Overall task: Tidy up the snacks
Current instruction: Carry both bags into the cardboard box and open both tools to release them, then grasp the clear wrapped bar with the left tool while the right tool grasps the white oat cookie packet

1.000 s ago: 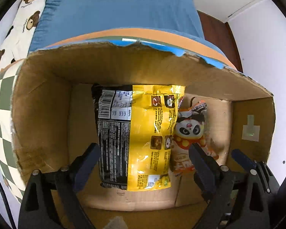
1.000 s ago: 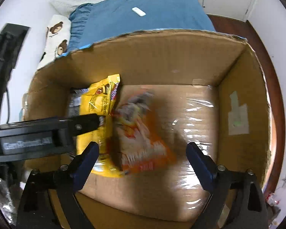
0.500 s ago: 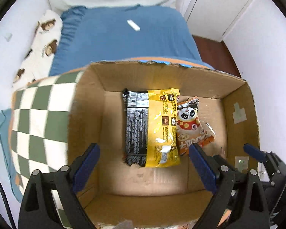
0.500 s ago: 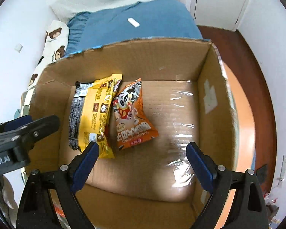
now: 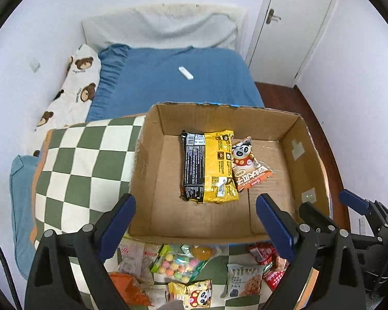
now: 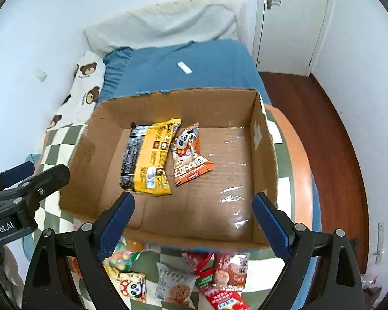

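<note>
An open cardboard box (image 5: 144,170) (image 6: 261,139) sits on a checked cloth. Inside lie a yellow-and-black snack pack (image 5: 209,165) (image 6: 148,156) and an orange panda snack bag (image 5: 248,165) (image 6: 190,155), side by side. Loose snacks lie in front of the box: a bag of coloured candies (image 5: 178,263) (image 6: 121,255), a yellow panda pack (image 5: 191,294) (image 6: 128,288), a white cracker pack (image 5: 241,279) (image 6: 174,286) and red packs (image 5: 266,261) (image 6: 219,281). My left gripper (image 5: 194,224) and right gripper (image 6: 192,222) are both open and empty above the box's near edge.
The green-and-white checked cloth (image 5: 82,165) covers a table with an orange rim (image 6: 300,160). Behind it is a blue bed (image 5: 173,77) with a white remote (image 5: 185,72) and a bear-print pillow (image 5: 75,87). A white door (image 5: 292,25) stands at back right.
Both grippers have pulled up and back out of the box, open and empty. The panda bag now lies at rest beside the yellow pack. The loose snacks in front have come into view.
</note>
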Available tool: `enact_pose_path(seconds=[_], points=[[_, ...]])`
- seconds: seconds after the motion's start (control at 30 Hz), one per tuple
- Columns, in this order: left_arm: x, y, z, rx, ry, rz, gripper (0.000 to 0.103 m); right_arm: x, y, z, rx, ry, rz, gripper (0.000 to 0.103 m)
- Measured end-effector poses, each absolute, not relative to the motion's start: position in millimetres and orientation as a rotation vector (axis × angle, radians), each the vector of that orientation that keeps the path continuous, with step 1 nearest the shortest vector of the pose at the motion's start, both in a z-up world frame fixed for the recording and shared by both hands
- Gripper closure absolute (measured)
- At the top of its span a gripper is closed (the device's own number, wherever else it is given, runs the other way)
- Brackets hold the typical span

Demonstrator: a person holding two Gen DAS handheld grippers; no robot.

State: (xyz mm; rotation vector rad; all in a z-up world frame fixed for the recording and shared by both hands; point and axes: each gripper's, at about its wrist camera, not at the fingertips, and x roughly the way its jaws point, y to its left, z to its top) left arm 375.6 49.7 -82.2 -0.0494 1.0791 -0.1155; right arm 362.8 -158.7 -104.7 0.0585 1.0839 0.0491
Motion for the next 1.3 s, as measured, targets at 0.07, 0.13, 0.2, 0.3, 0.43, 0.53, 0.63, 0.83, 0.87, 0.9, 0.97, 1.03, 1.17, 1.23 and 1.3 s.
enact_pose_path(seconds=[0.07,0.13,0.2,0.3,0.43,0.53,0.63,0.83,0.87,0.9,0.97,1.03,1.17,1.23,1.3], points=[[363.4,50.9,-74.6,-0.053,1.056,-0.114,0.008,351.1,-158.1,-95.6,0.068,1.062,0.053,0.008],[354.0,52.7,-69.2,-0.064,1.041,-0.114,0.008,338.2,-157.9,-86.7,0.078,1.039,0.061,0.008],[344.9,53.9,-65.1,-0.064,1.029,-0.108,0.008,328.3,-157.6,-81.6,0.086,1.023,0.067,0.008],[331.1,58.7,-66.5,-0.059,1.022,-0.091,0.008,312.4,-159.7,-79.6,0.124,1.017,0.101,0.008],[304.5,71.3,-92.9,-0.032,1.079,-0.042,0.008,294.4,-163.9,-100.4,0.173,1.067,0.137,0.008],[283.2,87.1,-136.3,-0.021,1.191,0.004,0.008,283.1,-168.0,-138.2,0.235,1.148,0.150,0.008],[263.0,103.6,-188.4,-0.022,1.328,0.046,0.008,271.3,-168.6,-186.0,0.297,1.250,0.154,0.008],[236.0,116.9,-273.7,-0.007,1.514,0.065,0.008,259.5,-142.6,-262.6,0.250,1.386,0.115,0.009],[235.0,116.0,-285.9,0.006,1.532,0.053,0.009,259.5,-137.5,-270.7,0.235,1.395,0.110,0.009],[234.3,115.6,-294.1,0.014,1.544,0.043,0.010,259.4,-130.2,-280.9,0.209,1.412,0.099,0.010],[232.4,115.5,-312.9,0.027,1.574,0.026,0.024,258.5,-120.4,-297.7,0.176,1.429,0.087,0.021],[229.6,119.4,-325.9,-0.016,1.588,-0.004,0.032,256.2,-111.3,-310.7,0.134,1.441,0.054,0.029],[225.8,123.9,-339.1,-0.034,1.582,-0.033,0.049,247.0,-105.2,-315.0,0.077,1.413,0.025,0.044],[221.6,124.7,-337.3,-0.033,1.570,-0.054,0.050,237.6,-103.8,-314.6,0.070,1.427,0.028,0.047],[212.0,127.6,-334.8,-0.040,1.579,-0.084,0.051,223.5,-102.1,-315.1,0.055,1.447,0.029,0.047]])
